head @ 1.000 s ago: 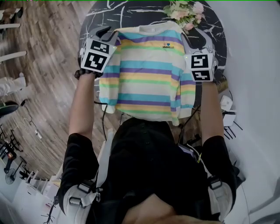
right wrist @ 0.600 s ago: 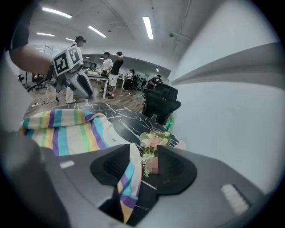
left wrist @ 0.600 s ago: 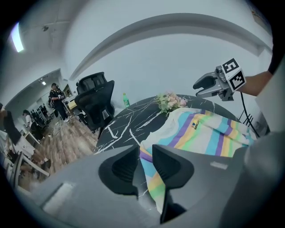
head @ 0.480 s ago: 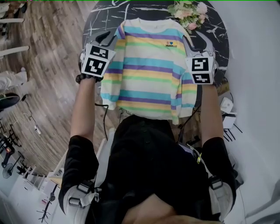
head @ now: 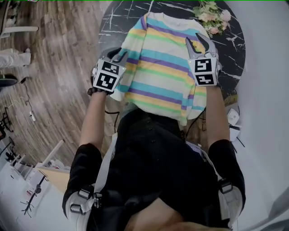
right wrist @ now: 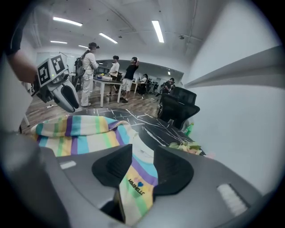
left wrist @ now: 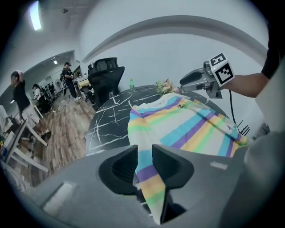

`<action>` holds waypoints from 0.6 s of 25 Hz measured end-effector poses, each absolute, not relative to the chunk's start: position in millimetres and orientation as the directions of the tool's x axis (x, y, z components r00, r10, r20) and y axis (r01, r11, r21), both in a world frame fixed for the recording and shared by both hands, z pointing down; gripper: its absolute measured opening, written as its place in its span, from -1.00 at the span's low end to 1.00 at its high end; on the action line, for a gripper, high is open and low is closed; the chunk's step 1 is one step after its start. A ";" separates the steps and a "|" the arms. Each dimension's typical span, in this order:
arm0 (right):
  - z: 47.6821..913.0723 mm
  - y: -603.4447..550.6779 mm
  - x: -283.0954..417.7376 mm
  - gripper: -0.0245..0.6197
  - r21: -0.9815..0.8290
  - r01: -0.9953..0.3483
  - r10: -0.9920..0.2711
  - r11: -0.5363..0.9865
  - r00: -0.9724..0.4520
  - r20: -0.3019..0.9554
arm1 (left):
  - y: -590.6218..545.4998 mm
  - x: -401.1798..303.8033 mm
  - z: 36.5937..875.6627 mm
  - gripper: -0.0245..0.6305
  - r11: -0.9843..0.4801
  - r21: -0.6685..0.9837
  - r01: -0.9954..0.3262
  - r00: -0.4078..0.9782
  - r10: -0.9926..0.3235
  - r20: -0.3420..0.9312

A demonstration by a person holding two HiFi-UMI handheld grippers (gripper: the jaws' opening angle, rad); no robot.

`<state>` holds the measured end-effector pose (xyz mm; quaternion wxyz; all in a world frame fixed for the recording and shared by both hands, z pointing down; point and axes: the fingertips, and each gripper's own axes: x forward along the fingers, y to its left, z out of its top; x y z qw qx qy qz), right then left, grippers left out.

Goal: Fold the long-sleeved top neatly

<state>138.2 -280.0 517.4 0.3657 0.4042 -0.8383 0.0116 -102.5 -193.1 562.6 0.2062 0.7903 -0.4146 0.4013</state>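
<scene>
The pastel-striped long-sleeved top (head: 165,67) lies front-up on the round black marble table (head: 117,22). My left gripper (head: 121,55) is at the top's left edge. In the left gripper view its jaws (left wrist: 143,156) are shut on a strip of striped cloth (left wrist: 196,129). My right gripper (head: 195,43) is over the right chest. In its own view the jaws (right wrist: 143,162) have just been closing. The logo part of the top (right wrist: 84,131) shows between them, and the pads do not clearly press it.
A bunch of flowers (head: 210,13) lies at the table's far right rim. A black office chair (left wrist: 104,78) and a green bottle (left wrist: 132,83) are beyond the table. Wooden floor (head: 54,54) is to the left. Several people stand far off (right wrist: 91,67).
The left gripper has come nearer to me along the top's left edge. The right gripper has moved inward over the chest. The head view has swung, so the table sits more to the right.
</scene>
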 end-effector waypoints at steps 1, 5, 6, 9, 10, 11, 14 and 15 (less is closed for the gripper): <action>518.6 -275.7 131.1 -0.44 0.274 -0.678 -0.662 0.682 -0.412 0.626 | -179.8 -105.5 563.3 -0.60 -0.562 0.004 -0.827 0.336 -0.489 0.805; 530.5 -251.6 96.6 -0.46 0.229 -0.638 -0.597 0.735 -0.448 0.665 | -125.6 -117.1 572.8 -0.61 -0.538 0.039 -0.842 0.335 -0.464 0.820; 535.9 -241.0 86.0 -0.46 0.207 -0.624 -0.568 0.754 -0.459 0.683 | -112.4 -120.1 578.2 -0.62 -0.533 0.049 -0.845 0.335 -0.455 0.825; 548.9 -206.3 51.5 -0.46 0.172 -0.564 -0.496 0.808 -0.491 0.716 | -79.2 -130.3 589.0 -0.62 -0.520 0.072 -0.851 0.335 -0.434 0.836; 551.8 -196.7 41.6 -0.46 0.169 -0.547 -0.481 0.820 -0.498 0.722 | -70.2 -133.2 590.2 -0.62 -0.515 0.078 -0.854 0.338 -0.432 0.836; 554.1 -188.6 33.2 -0.46 0.164 -0.534 -0.468 0.829 -0.504 0.726 | -61.5 -135.3 590.9 -0.61 -0.511 0.086 -0.855 0.342 -0.431 0.835; 557.2 -171.9 13.4 -0.46 0.132 -0.524 -0.441 0.842 -0.525 0.728 | -35.3 -136.5 592.5 -0.61 -0.516 0.115 -0.849 0.363 -0.412 0.835; 556.8 -168.1 7.8 -0.46 0.125 -0.522 -0.436 0.844 -0.533 0.725 | -27.4 -135.6 593.3 -0.61 -0.522 0.123 -0.844 0.372 -0.404 0.835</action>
